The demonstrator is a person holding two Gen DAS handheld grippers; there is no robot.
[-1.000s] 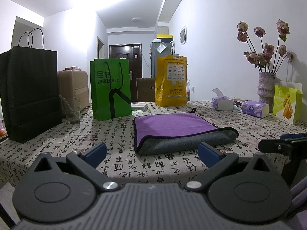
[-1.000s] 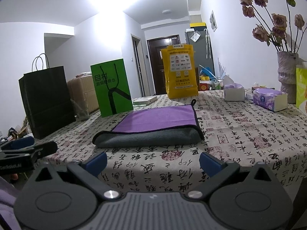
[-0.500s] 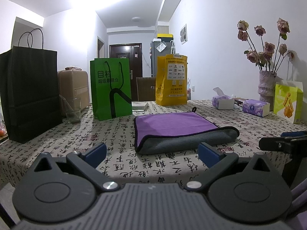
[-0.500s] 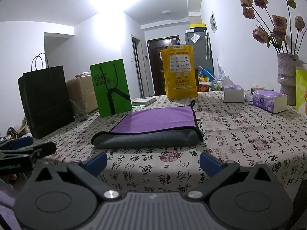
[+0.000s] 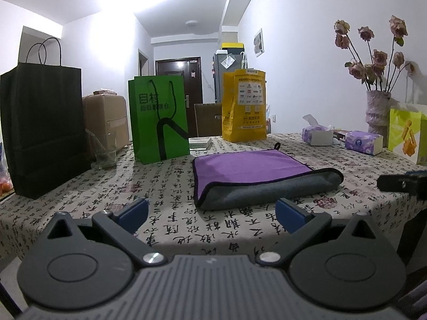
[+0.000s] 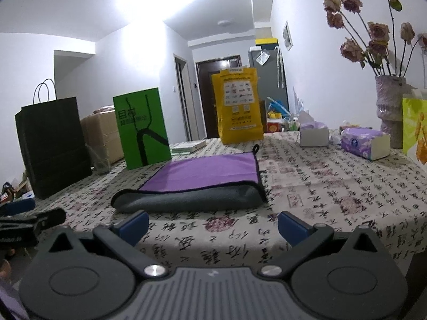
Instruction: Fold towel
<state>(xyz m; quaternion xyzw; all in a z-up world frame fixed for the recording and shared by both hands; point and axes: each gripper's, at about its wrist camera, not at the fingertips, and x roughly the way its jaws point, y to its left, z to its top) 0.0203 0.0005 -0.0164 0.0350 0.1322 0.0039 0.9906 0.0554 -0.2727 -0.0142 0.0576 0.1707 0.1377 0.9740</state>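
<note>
The towel (image 5: 256,176) lies folded on the surface (image 5: 80,194), purple face up with a grey layer showing along its near edge, and a small black hanging loop at its far corner. It sits toward the middle of the calligraphy-print tablecloth, apart from everything else on it.

The left hand-held gripper (image 5: 212,214) hovers at the near edge of the surface, short of the towel, its blue-padded fingers (image 5: 133,211) spread wide with nothing between them. The right hand-held gripper (image 6: 213,225) is likewise held near the table edge, jaws wide apart and empty, the towel just ahead of it (each gripper's tip shows at the margin of the other's view).

Behind the towel stand a green paper bag (image 5: 158,118) and a yellow bag (image 5: 244,105), with a black paper bag (image 5: 42,128) at the far left and a clear glass (image 5: 105,149) between the black and green ones. On the right are a tissue box (image 5: 317,134), a purple tissue pack (image 5: 364,145), a vase of dried roses (image 5: 377,106) and a lime-green bag (image 5: 407,136).
</note>
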